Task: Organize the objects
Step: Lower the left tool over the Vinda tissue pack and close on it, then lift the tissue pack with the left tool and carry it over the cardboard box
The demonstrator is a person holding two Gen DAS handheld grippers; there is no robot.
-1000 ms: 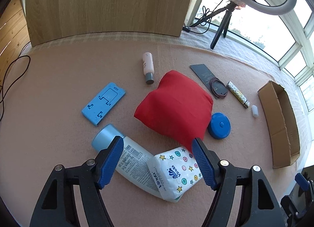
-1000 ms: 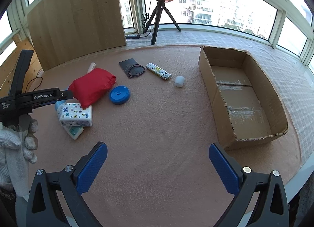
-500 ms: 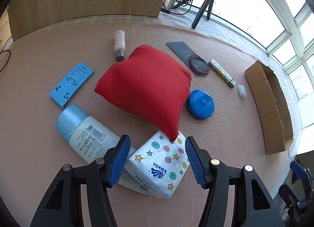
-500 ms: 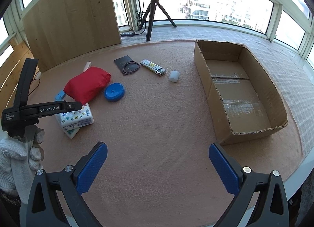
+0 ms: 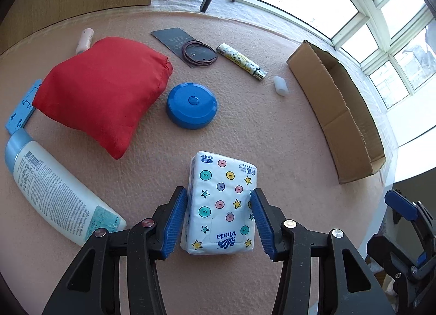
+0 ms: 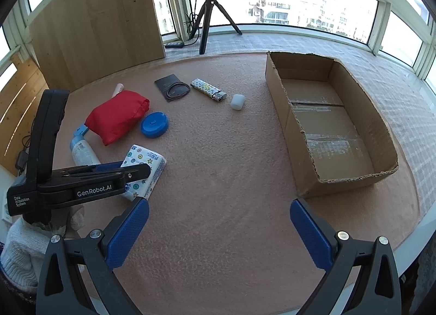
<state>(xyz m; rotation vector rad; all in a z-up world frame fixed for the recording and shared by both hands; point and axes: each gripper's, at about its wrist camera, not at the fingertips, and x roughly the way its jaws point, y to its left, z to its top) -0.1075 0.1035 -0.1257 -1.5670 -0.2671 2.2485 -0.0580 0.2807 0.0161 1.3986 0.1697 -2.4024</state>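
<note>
Tissue pack [image 5: 222,203]: white wrap, coloured dots and stars, blue lettering.
Pouch [image 5: 100,94]: plain red cloth.
Round case [image 5: 192,104]: solid blue.
Bottle [image 5: 51,187]: white body, pale blue cap, dark print and a light blue label patch.
Phone stand [image 5: 20,112]: light blue.
Lighter [image 5: 241,61]: white, small multicoloured print, metal end.
Card [image 5: 179,42]: dark grey, with a dark brown hair-tie loop [image 5: 200,52].
Small cap [image 5: 280,86]: white.
Box [image 6: 378,135]: brown cardboard.
Table cover [image 6: 218,179]: pinkish beige.
Gripper pads [image 6: 128,233]: blue on black frames.
</note>
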